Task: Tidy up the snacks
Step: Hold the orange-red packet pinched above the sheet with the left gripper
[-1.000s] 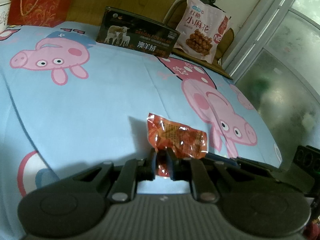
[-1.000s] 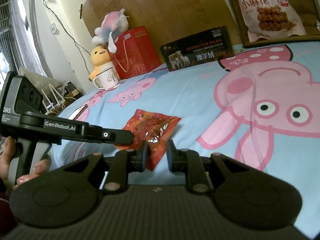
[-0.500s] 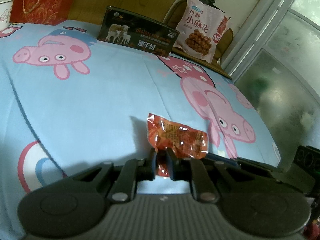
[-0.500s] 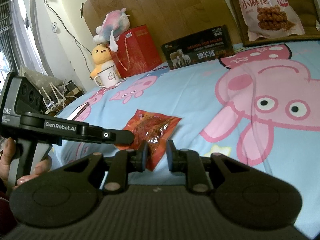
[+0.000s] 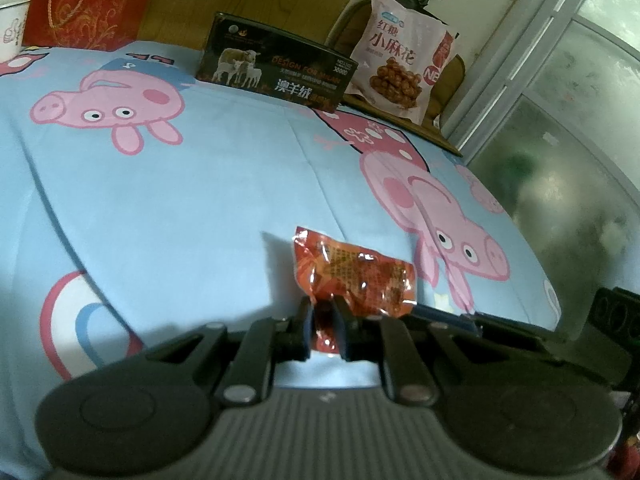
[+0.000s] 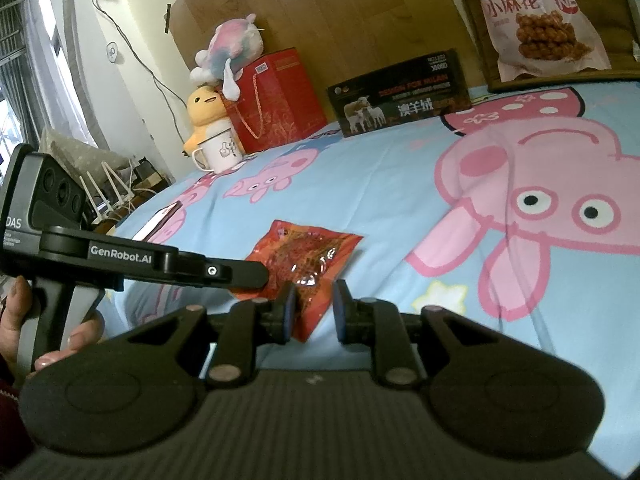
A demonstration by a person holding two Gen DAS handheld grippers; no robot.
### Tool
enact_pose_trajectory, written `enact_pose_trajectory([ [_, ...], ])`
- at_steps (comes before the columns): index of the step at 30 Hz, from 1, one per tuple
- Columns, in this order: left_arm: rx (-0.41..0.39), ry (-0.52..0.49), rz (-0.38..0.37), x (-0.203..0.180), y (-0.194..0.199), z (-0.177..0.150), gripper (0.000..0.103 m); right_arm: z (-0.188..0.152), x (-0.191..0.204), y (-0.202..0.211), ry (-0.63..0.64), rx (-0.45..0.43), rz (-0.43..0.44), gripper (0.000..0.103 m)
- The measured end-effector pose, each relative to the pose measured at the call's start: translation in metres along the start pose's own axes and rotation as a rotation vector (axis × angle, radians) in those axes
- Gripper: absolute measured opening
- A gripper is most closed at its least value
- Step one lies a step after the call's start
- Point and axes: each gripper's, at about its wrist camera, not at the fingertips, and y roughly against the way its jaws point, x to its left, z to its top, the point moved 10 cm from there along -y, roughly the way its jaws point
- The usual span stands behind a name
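**Left gripper clamped on red snack packet over the bed**

The left gripper (image 5: pixel 323 326) had its jaws pressed together on the near edge of a small red snack packet (image 5: pixel 354 276), which stood up from the jaws above the pale blue cartoon-pig bedsheet (image 5: pixel 200 208). In the right wrist view the same packet (image 6: pixel 308 258) showed between the two tools, with the left gripper's dark arm (image 6: pixel 224 272) reaching in from the left and covering the packet's left corner. A hand (image 6: pixel 60 344) gripped that tool's handle at the left edge of the view.

The right gripper (image 6: pixel 314 314) sat just near of the packet with its jaws apart; the packet's near corner showed in the gap between them, and whether either pad touched it could not be told.

At the far side of the bed, a dark box printed with sheep (image 5: pixel 276 78) stood on edge against the wooden headboard (image 6: pixel 340 20). To its right a large pink bag of fried twist snacks (image 5: pixel 404 68) leaned upright on a chair (image 6: pixel 624 20). To the left of the box stood a red gift bag (image 6: pixel 276 100) with a cord handle, a pastel plush toy (image 6: pixel 230 50) resting on top of it. A yellow plush toy (image 6: pixel 206 114) sat just left of the bag, and a white mug (image 6: pixel 218 154) stood in front of it on the sheet. A phone (image 6: pixel 160 220) lay near the bed's left edge.
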Motion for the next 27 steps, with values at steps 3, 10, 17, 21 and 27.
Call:
enact_pose_trajectory([
  [3, 0.001, 0.000, -0.001, 0.0004, -0.0004, 0.0006, 0.011, 0.0001, -0.0003, 0.0000, 0.000, 0.000, 0.000, 0.023],
  [10, 0.000, 0.003, -0.004, 0.0011, 0.0015, -0.0005, 0.011, -0.0049, 0.0023, 0.0008, -0.013, 0.002, 0.005, 0.023],
  [17, -0.001, 0.003, -0.004, 0.0010, 0.0011, -0.0003, 0.011, -0.0036, 0.0016, 0.0009, -0.019, 0.003, 0.008, 0.023],
  [21, -0.001, 0.005, -0.005, 0.0012, 0.0017, -0.0008, 0.011, -0.0036, 0.0017, 0.0008, -0.018, 0.003, 0.008, 0.023],
  [27, -0.002, 0.003, -0.005, 0.0009, 0.0015, -0.0013, 0.011, -0.0033, 0.0016, 0.0012, -0.014, 0.002, 0.006, 0.023],
])
